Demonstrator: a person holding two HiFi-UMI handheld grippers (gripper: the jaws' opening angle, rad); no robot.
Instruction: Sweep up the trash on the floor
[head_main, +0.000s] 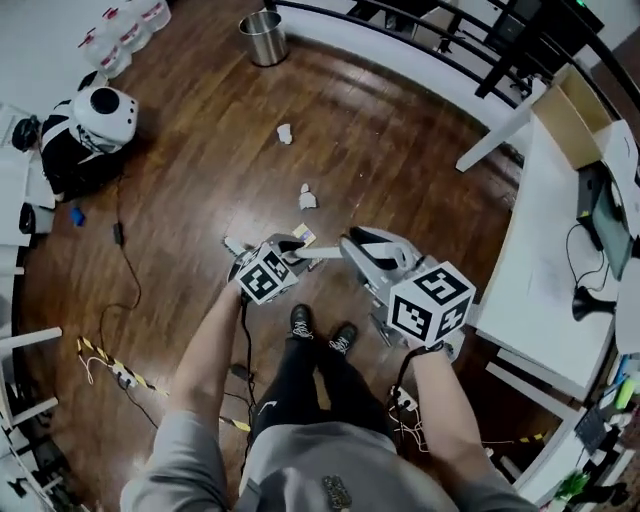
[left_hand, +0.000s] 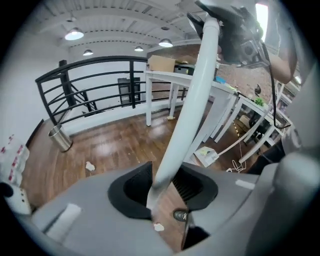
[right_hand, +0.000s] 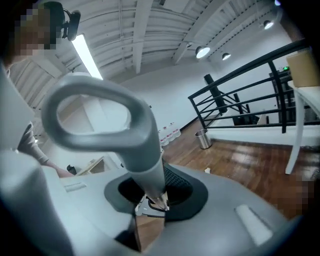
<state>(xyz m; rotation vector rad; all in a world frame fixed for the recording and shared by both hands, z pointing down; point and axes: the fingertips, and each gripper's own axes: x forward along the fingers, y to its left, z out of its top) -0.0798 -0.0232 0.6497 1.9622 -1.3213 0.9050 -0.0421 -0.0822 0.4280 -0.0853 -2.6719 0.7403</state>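
Note:
My left gripper is shut on a white pole, which runs up and away between its dark pads. A grey handle with a loop at its top stands between the pads of my right gripper, which is shut on it. Both grippers are held close together in front of the person, above the shoes. Crumpled paper scraps lie on the wooden floor ahead, one of them also in the left gripper view. A small scrap lies near a shoe. The lower ends of both tools are hidden.
A metal bin stands by a black railing at the far side. White tables with monitors and cables line the right. A black-and-white object, cables and a striped strip lie at left.

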